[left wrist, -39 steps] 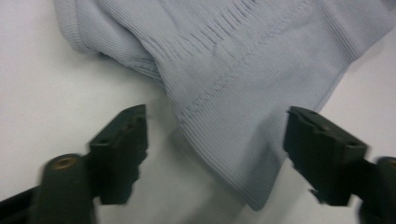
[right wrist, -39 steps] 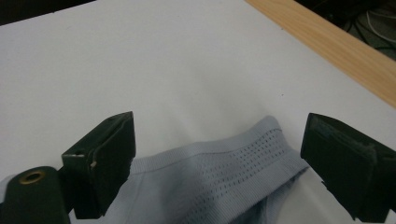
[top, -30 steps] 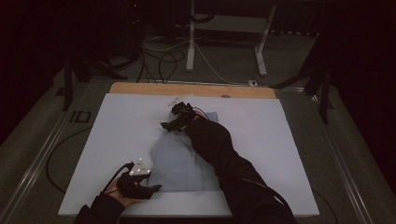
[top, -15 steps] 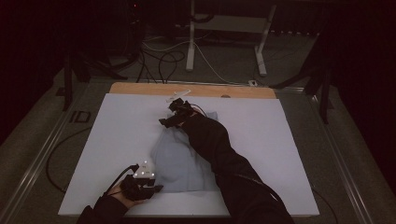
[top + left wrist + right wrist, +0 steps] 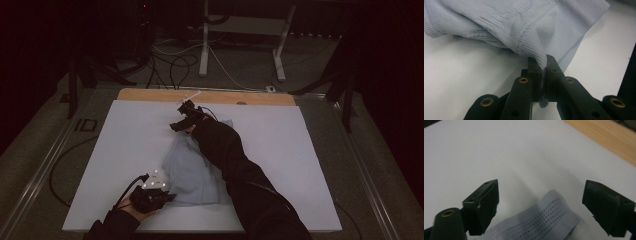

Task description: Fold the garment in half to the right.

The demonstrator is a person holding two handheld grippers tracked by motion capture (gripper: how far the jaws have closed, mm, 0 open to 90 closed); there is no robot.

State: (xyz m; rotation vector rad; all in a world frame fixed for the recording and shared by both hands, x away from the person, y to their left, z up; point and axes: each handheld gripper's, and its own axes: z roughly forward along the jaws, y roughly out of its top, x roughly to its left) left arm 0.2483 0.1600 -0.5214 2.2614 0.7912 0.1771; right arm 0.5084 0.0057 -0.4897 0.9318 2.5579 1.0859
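A pale blue ribbed garment [image 5: 190,170] lies crumpled in the middle of the white table top [image 5: 300,150]. At its near left corner my left gripper [image 5: 168,196] is shut on the ribbed hem; in the left gripper view the cloth [image 5: 524,25] is pinched between the pads [image 5: 543,62] and pulled up into a small peak. At the garment's far end my right gripper [image 5: 176,125] stands open. Its jaws [image 5: 540,195] have just been closing a little, and a perforated blue band [image 5: 544,220] of the garment lies between them, untouched.
A wooden strip [image 5: 150,94] runs along the table's far edge. Behind it, white frame legs [image 5: 205,45] and loose cables [image 5: 170,65] sit on the dark floor. A black-sleeved forearm [image 5: 230,155] lies across the garment. White table surface spreads left and right of the cloth.
My left gripper's jaws have shut on the garment's hem. The right gripper has drifted slightly to the left at the far end of the cloth.
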